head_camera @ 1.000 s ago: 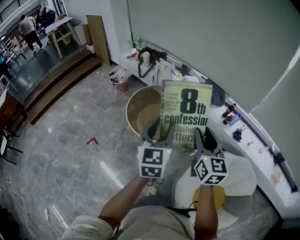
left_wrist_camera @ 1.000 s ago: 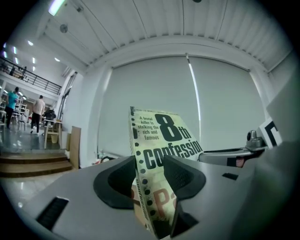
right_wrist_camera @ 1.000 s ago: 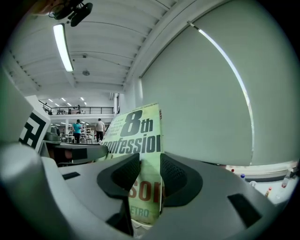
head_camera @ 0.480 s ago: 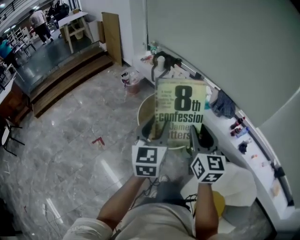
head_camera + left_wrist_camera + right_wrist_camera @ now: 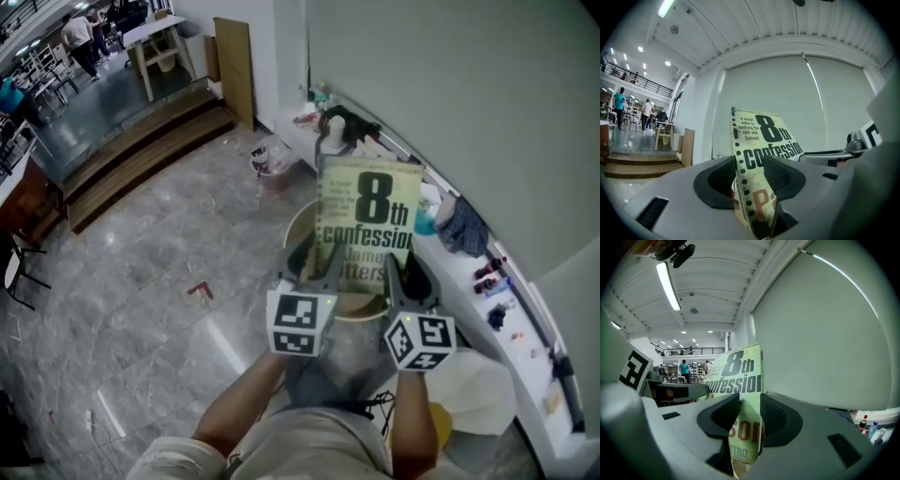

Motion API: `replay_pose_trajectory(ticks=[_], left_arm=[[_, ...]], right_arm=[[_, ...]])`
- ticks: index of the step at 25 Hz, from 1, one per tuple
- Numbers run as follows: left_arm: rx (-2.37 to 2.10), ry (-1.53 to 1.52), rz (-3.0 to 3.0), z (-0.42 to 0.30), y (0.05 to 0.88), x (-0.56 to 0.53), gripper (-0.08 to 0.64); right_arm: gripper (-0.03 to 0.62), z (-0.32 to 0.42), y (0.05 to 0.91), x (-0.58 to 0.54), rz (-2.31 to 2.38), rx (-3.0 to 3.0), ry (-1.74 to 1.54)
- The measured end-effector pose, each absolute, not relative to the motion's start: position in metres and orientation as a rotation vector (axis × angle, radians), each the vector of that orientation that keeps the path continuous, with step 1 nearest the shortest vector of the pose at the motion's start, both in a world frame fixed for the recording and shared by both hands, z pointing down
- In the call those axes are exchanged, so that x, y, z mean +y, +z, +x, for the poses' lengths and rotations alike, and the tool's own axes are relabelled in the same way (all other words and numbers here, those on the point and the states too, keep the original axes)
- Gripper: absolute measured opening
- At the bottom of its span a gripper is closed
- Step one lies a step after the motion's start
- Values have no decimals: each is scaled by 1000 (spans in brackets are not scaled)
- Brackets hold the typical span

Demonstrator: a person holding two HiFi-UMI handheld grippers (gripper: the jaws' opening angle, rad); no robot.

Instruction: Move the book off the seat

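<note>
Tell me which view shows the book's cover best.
Head view: the book faces the camera, title fully legible above the left gripper and right gripper. Each gripper view shows the cover slanted, its lower part pinched between that gripper's fingers.

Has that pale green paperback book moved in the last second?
Yes. The pale green paperback book has shifted left against the round wooden tub, from its right edge to over its middle.

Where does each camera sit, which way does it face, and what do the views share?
Head view: on the person's head, looking steeply down; both forearms, left gripper and right gripper clamping a pale green paperback book.
Left gripper view: rides the left gripper, looking along its jaws, tilted upward.
Right gripper view: likewise on the right gripper.
Shared: the book.
</note>
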State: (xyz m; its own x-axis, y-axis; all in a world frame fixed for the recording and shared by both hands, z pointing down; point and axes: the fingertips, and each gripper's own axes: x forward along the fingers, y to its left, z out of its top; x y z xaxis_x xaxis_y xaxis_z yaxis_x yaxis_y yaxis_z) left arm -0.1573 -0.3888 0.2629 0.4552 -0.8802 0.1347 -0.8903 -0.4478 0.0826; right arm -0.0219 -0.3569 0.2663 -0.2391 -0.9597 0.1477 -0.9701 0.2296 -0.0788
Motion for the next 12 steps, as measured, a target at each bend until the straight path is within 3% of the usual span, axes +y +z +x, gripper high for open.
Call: replay_pose_trajectory(ticks=[12], left_arm=[[-1498,188,2596,-132,288,-529,193]], right_arm=[[144,0,300,-488,1972,-2377,374]])
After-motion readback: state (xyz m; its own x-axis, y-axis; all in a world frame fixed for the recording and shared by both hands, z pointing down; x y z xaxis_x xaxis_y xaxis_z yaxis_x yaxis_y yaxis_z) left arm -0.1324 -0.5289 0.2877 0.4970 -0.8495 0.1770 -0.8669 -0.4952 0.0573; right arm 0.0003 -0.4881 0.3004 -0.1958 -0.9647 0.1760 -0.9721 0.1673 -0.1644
